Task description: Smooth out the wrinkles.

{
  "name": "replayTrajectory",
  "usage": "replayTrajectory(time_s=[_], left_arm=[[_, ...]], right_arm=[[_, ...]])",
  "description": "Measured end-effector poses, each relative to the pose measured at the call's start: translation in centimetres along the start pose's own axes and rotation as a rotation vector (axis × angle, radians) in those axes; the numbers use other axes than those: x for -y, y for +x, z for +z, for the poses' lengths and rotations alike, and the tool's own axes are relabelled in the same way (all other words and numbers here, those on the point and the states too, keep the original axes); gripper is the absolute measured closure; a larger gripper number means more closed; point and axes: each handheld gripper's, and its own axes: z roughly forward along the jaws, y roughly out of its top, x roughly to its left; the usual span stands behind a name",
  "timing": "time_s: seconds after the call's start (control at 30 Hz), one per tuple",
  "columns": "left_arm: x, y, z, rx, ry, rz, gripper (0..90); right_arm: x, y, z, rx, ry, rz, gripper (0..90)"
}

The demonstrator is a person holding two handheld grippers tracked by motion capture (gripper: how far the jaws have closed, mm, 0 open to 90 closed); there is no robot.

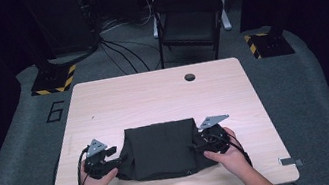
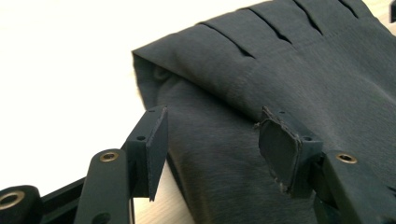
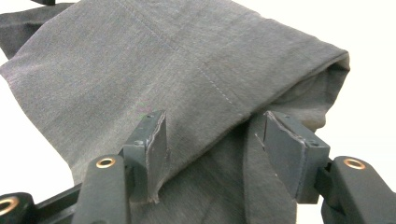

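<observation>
Hovering at either end of the folded dark garment (image 1: 162,148), both tools sit with jaws parted and nothing pinched: the left gripper (image 2: 212,140) has its pads standing off the cloth near the garment's left folded edge, and the right gripper (image 3: 212,149) straddles the right edge, cloth lying between its pads but not squeezed as far as I can see. The garment lies flat on the near half of the wooden table (image 1: 152,92), pleats visible along one end in the left gripper view. To do the next fold cleanly, I'd say each gripper should slide in low, catch all the layers at its edge and not just the top one, close together, then lift evenly so the cloth doesn't skew or drag toward the near table edge.
</observation>
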Motion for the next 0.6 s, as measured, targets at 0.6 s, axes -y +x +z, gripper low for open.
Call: replayTrajectory(time_s=[0.6], left_arm=[[0.1, 3.3, -1.7, -0.053, -0.021, -0.076, 41.5]], right_arm=[[0.7, -2.3, -2.4, 0.095, 0.011, -0.010, 36.9]])
